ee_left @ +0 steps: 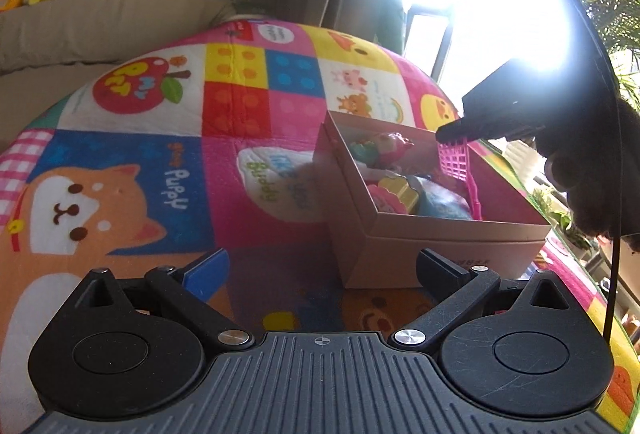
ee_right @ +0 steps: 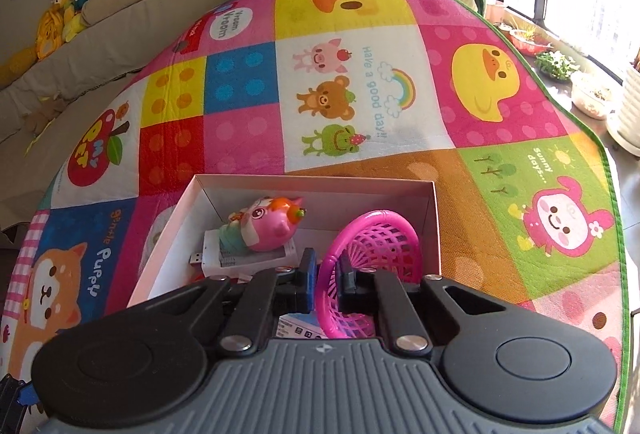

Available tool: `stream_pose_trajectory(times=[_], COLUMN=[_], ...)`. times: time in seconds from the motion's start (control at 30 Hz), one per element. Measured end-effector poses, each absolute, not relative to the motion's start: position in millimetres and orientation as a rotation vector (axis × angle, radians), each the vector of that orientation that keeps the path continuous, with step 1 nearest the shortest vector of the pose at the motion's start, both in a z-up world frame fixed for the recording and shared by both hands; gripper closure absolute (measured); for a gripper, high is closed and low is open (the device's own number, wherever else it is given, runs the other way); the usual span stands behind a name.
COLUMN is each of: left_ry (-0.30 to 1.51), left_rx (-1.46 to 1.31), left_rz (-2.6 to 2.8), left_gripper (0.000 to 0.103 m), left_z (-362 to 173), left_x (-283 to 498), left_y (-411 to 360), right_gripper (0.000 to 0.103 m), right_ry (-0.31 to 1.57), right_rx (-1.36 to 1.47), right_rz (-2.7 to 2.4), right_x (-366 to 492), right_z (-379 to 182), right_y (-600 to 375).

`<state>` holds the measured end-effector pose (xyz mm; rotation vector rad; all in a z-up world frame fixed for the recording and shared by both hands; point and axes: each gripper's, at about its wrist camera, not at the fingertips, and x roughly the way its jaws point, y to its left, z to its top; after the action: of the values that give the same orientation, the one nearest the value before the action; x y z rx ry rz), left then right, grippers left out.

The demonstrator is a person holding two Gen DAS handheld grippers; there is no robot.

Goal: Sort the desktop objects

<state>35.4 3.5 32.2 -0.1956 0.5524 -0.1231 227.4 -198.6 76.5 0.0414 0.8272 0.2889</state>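
A pale cardboard box stands on the colourful play mat. My right gripper is shut on the rim of a pink plastic basket and holds it inside the box; it also shows from the side in the left wrist view with the pink basket. In the box lie a pink pig toy on a white device, and other toys. My left gripper is open and empty, just before the box's near corner.
A beige sofa with plush toys and cushions runs along the back left. A bright window and potted plants lie to the right past the mat's green edge. Open mat spreads left of and beyond the box.
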Motion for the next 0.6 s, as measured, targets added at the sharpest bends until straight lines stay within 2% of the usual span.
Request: stream_pose_trajectory(times=[0.2, 0.33, 0.43, 0.53, 0.6], left_ry=[0.583, 0.584, 0.588, 0.595, 0.597], left_rx=[-0.195, -0.191, -0.197, -0.202, -0.202], left_rz=[-0.124, -0.126, -0.125, -0.125, -0.130], left_gripper=[0.000, 0.000, 0.000, 0.000, 0.000], left_z=[26.3, 26.0, 25.6, 24.8, 24.4], left_x=[38.7, 36.8, 36.7, 38.2, 38.6], left_y=[2.2, 1.7, 2.8, 4.2, 4.0], right_gripper=[0.097, 0.097, 0.097, 0.092, 0.084], right_ry=[0.766, 0.782, 0.805, 0.796, 0.740], right_rx=[0.223, 0.397, 0.416, 0.332, 0.251], right_rz=[0.417, 0.514, 0.549, 0.488, 0.434], right_x=[225.6, 232.9, 234.9, 230.6, 221.2], right_z=[108.6, 104.9, 90.3, 80.0, 81.9], right_y=[-195.2, -200.7, -203.9, -211.6, -223.5])
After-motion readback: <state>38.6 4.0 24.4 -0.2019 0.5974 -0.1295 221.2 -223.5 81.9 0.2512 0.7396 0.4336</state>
